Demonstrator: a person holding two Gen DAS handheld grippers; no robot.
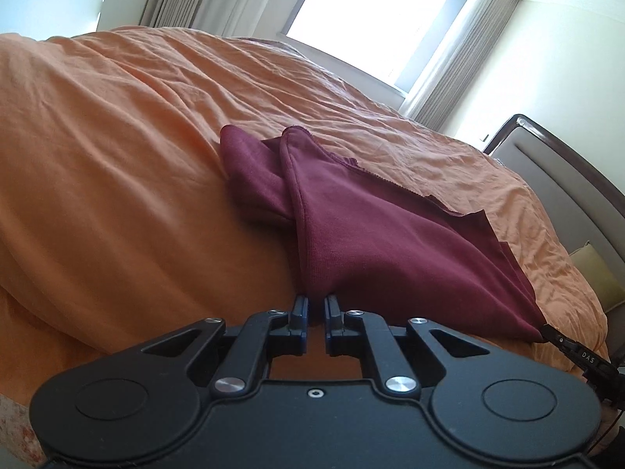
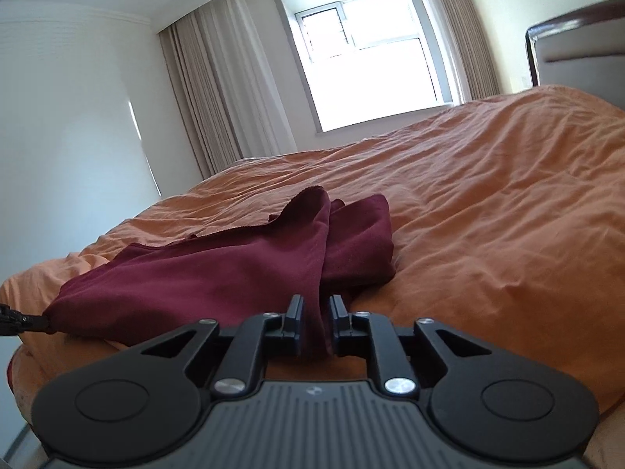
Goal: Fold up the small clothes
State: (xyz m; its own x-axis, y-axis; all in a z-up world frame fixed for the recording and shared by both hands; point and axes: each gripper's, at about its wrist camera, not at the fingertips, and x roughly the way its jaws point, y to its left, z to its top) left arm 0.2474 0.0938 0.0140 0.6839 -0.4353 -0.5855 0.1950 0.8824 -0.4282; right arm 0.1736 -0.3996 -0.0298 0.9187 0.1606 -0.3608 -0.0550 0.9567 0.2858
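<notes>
The left gripper [image 1: 316, 308] pinches the red cloth [image 1: 351, 242], the right gripper [image 2: 316, 308] hangs loose around it; next, let go and smooth the fold.

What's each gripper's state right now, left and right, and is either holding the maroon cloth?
Left gripper: shut on a corner of the maroon cloth.
Right gripper: jaws open, cloth edge lying between the pads, not pinched.

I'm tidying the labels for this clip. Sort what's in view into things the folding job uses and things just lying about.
Part of the job:
maroon knit garment
left gripper, pinching its near edge
right gripper, jaws apart around a fold
orange bedspread, the work surface

Just lying about:
yellow-green cushion
grey padded headboard
beige curtains
</notes>
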